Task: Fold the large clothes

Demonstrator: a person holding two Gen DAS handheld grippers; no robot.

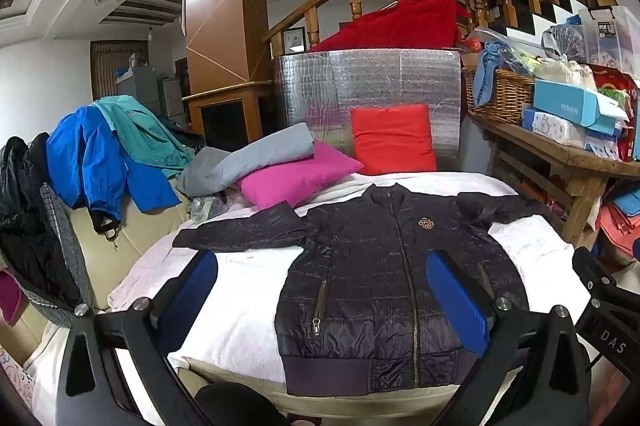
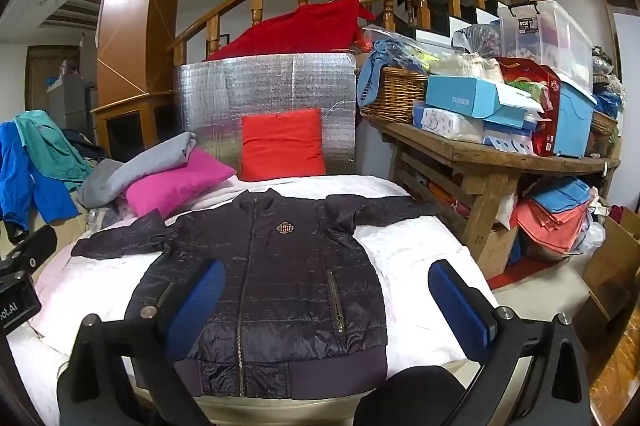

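A dark navy quilted jacket [image 1: 384, 278] [image 2: 276, 290] lies flat and zipped on a white blanket [image 1: 240, 310] [image 2: 416, 258], with both sleeves spread out sideways and a crest badge on its chest. My left gripper [image 1: 320, 302] hovers open in front of the jacket's hem, its blue pads far apart and nothing between them. My right gripper [image 2: 328, 302] also stands open above the hem, holding nothing. In the left wrist view, part of the right gripper shows at the right edge.
A pink cushion [image 1: 296, 178], a red cushion [image 1: 394, 140] and a folded grey cloth [image 1: 256, 158] lie behind the jacket. Blue and teal jackets [image 1: 112, 154] hang over a chair at the left. A wooden bench [image 2: 492, 154] laden with boxes and a basket stands on the right.
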